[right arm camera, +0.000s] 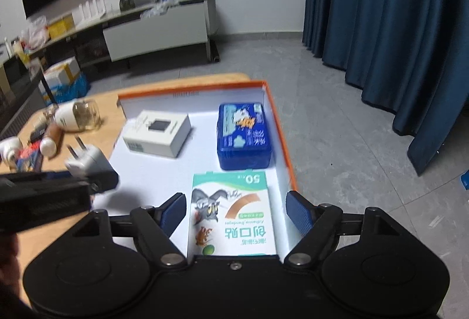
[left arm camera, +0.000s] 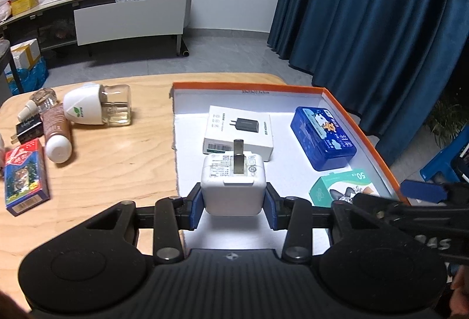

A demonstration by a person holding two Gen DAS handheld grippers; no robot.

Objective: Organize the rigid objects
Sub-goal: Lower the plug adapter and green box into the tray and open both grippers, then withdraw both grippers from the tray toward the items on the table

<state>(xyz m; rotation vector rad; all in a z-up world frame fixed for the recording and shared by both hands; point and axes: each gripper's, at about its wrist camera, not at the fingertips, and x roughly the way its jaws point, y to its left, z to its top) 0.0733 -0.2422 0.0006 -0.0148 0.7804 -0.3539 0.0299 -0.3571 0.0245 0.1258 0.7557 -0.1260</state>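
Note:
My left gripper [left arm camera: 233, 206] is shut on a white plug adapter [left arm camera: 233, 182], prongs pointing away, held over the near left part of the orange-rimmed white tray [left arm camera: 360, 125]. The adapter also shows in the right wrist view [right arm camera: 86, 162]. In the tray lie a white charger box [left arm camera: 239, 131], a blue tin [left arm camera: 322, 141] and a green bandage box [left arm camera: 340, 190]. My right gripper [right arm camera: 236, 213] is open, its fingers on either side of the green bandage box [right arm camera: 233, 216], not touching it, over the tray's [right arm camera: 281, 137] near right corner.
On the wooden table [left arm camera: 117, 160] left of the tray lie a white-capped glass bottle [left arm camera: 98, 109], a brown tube [left arm camera: 57, 134], a red and blue box [left arm camera: 25, 176], a small black box [left arm camera: 27, 128] and a small bottle [left arm camera: 39, 100]. Blue curtains [left arm camera: 366, 5] hang beyond.

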